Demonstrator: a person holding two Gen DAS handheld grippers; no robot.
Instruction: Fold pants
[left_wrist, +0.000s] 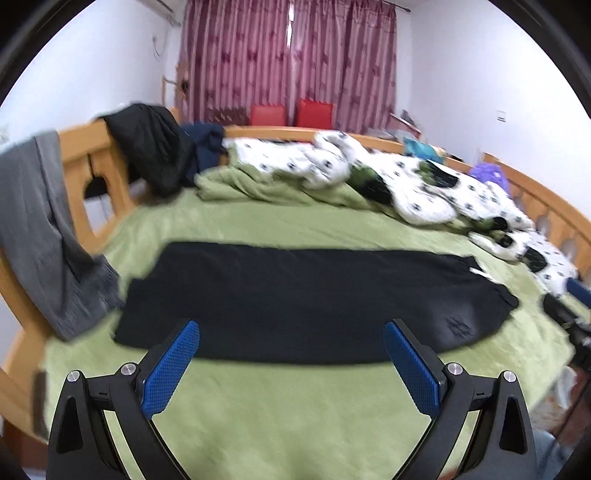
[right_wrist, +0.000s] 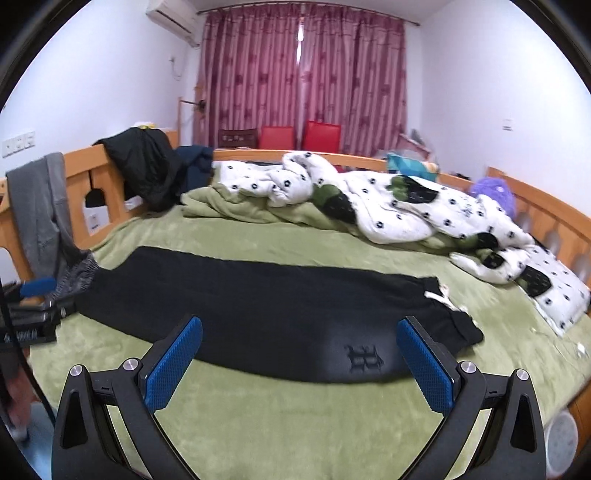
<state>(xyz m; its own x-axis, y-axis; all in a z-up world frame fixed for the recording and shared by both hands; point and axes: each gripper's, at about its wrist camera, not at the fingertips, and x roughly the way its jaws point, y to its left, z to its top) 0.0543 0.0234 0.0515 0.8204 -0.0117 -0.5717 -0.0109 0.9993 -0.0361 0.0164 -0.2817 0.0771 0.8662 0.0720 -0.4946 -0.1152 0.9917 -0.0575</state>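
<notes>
Black pants (left_wrist: 303, 295) lie flat on the green bedspread (left_wrist: 280, 410), folded lengthwise into one long strip, waistband with white drawstring at the right end. They also show in the right wrist view (right_wrist: 258, 314), with a small embroidered logo (right_wrist: 364, 360) near the waist. My left gripper (left_wrist: 291, 343) is open and empty, held above the near edge of the pants. My right gripper (right_wrist: 299, 343) is open and empty, just above the pants' near edge close to the logo. The left gripper also shows at the left edge of the right wrist view (right_wrist: 35, 295).
A white spotted duvet (right_wrist: 406, 210) and a bunched green blanket (right_wrist: 236, 206) lie across the far side of the bed. Grey clothing (left_wrist: 44, 236) and a black jacket (left_wrist: 155, 147) hang on the wooden bed frame (left_wrist: 92, 173) at left. Red chairs (right_wrist: 299, 136) stand before the curtain.
</notes>
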